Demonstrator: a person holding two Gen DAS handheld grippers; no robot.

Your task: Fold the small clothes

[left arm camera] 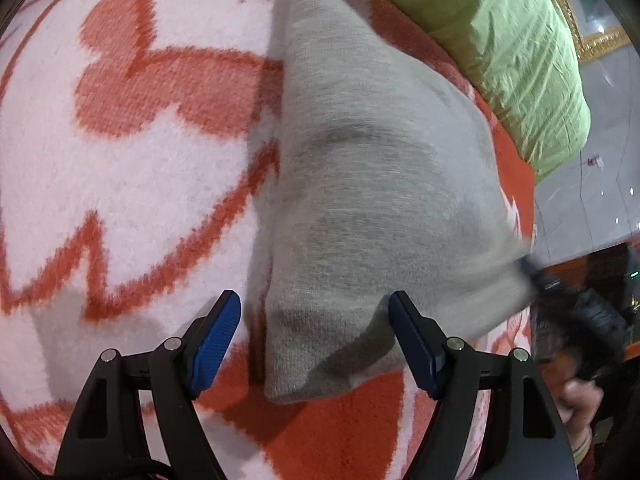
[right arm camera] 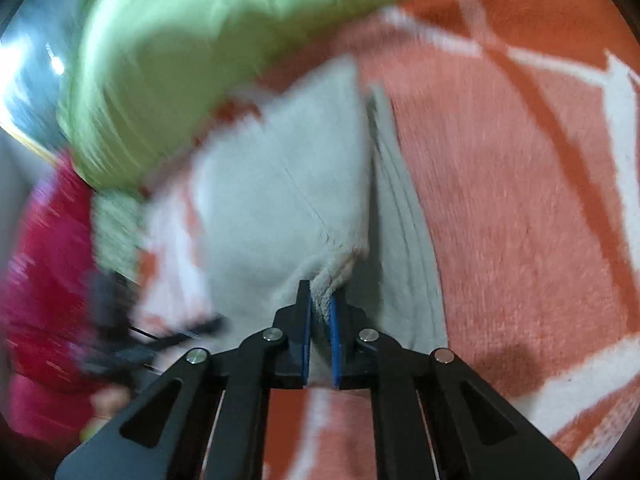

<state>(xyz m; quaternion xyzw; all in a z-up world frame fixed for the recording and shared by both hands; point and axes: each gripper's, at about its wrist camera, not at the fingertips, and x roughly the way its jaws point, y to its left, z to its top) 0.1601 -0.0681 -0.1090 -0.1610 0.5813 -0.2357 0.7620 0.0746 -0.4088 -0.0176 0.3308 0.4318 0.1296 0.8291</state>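
A small grey knit garment [left arm camera: 372,184] lies partly folded on an orange and white patterned blanket [left arm camera: 120,184]. My left gripper [left arm camera: 316,308] is open, its blue pads either side of the garment's near corner, holding nothing. My right gripper [right arm camera: 320,300] is shut on a bunched edge of the grey garment [right arm camera: 280,200], lifting it so one layer hangs over another. The right gripper also shows blurred at the garment's right edge in the left wrist view [left arm camera: 536,276]. The right wrist view is motion-blurred.
A light green pillow [left arm camera: 500,40] lies at the far edge of the blanket, just beyond the garment; it also shows in the right wrist view [right arm camera: 180,60]. The person's red sleeve [right arm camera: 44,280] is at the left. The blanket's edge and floor lie to the right [left arm camera: 580,200].
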